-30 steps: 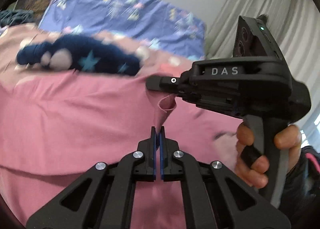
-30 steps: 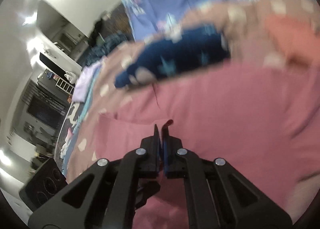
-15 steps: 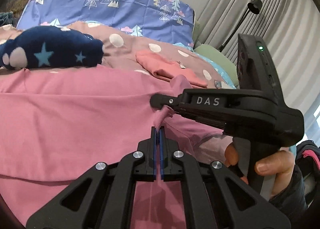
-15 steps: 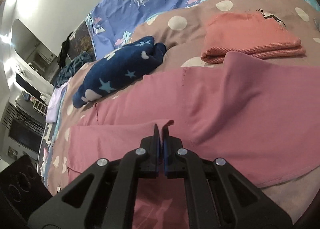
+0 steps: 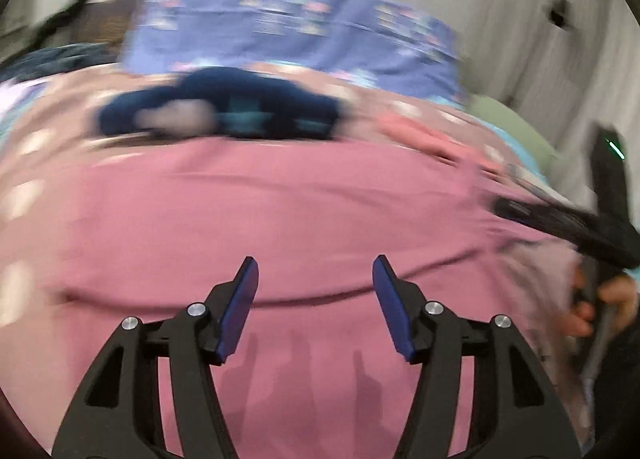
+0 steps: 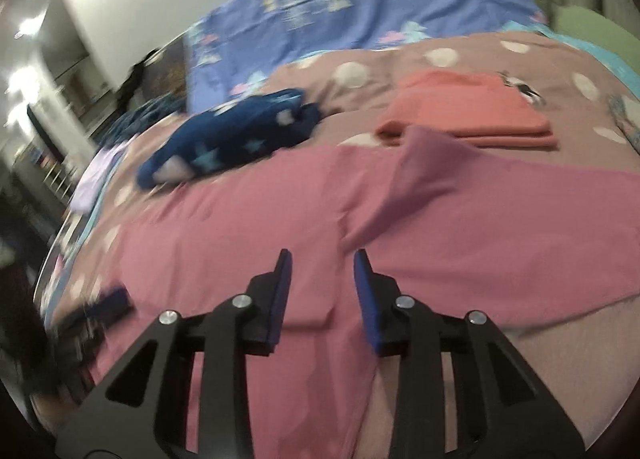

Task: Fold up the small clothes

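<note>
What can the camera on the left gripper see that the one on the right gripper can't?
Only the left wrist view shows the right gripper from outside, with the hand holding it, and the left gripper, its jaws opening with nothing between them.

Only the right wrist view shows the folded coral garment sharply, a lilac cloth at the bed's edge and the room beyond.

Both show the pink garment spread flat, the navy star-print garment, the blue patterned pillow and the dotted bedspread.
</note>
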`<state>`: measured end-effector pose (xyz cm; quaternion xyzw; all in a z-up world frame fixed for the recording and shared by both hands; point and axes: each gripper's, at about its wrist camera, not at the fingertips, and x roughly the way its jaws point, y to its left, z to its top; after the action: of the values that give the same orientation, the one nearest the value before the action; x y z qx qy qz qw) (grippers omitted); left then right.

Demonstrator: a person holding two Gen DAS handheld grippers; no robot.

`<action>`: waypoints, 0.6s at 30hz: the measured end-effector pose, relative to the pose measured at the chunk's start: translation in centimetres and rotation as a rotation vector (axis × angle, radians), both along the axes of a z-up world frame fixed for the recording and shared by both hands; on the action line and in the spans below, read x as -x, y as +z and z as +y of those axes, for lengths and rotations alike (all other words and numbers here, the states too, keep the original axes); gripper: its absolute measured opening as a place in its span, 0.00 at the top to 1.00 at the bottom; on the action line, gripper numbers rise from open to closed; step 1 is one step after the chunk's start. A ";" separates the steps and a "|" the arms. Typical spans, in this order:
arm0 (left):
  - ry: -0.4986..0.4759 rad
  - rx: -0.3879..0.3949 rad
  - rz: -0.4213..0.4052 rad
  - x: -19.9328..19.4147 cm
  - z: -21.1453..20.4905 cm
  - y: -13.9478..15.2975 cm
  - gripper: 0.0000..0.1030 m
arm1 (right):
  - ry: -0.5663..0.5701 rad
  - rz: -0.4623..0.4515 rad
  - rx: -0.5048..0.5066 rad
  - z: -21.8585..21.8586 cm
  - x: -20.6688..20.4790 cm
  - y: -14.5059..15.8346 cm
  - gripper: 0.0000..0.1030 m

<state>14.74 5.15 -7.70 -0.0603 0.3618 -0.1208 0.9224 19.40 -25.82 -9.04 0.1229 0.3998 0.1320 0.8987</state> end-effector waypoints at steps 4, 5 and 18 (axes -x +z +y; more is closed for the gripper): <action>0.245 0.008 0.013 1.8 9.7 -0.2 0.41 | 0.045 0.043 0.032 1.5 1.0 -1.4 0.64; 0.281 0.003 0.043 1.8 11.3 -0.7 0.40 | 0.041 0.064 0.024 1.6 0.9 -2.0 0.63; 0.321 0.110 0.126 -1.3 15.9 -4.2 0.55 | -0.121 0.025 0.127 2.4 1.0 -0.3 0.71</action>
<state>16.07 21.04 -11.93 -0.1749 0.3973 0.0127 0.9008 18.43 -23.44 -9.34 0.0911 0.4105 0.0504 0.9059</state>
